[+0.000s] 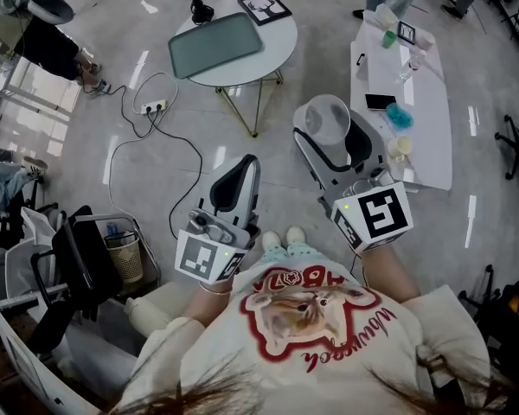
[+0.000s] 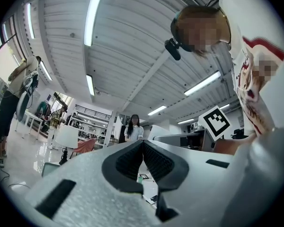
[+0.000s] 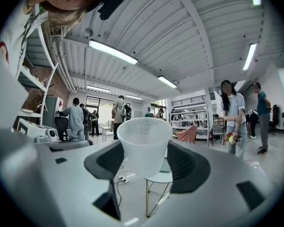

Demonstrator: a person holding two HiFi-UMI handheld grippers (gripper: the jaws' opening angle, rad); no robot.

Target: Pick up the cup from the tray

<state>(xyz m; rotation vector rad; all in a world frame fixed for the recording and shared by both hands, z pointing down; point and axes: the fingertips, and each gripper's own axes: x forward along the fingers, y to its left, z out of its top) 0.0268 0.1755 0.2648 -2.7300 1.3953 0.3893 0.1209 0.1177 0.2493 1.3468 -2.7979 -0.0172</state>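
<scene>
Clamped on a frosted, tapered plastic cup in the right gripper, well apart from the rounded tray.
Nothing in the left gripper, ribbed dark pads pressed together; open glossy floor up to the round table.

R gripper is up in front of the torso, jaws on either side of a white cup. Cup is upright and well apart from the tray. L gripper is just beside it, jaws together. Grey-green tray lies on a round table further out, w/ a framed pic and a small black item at the far rim. Long table at R w/ a phone. Power strip + cables on the floor.
</scene>
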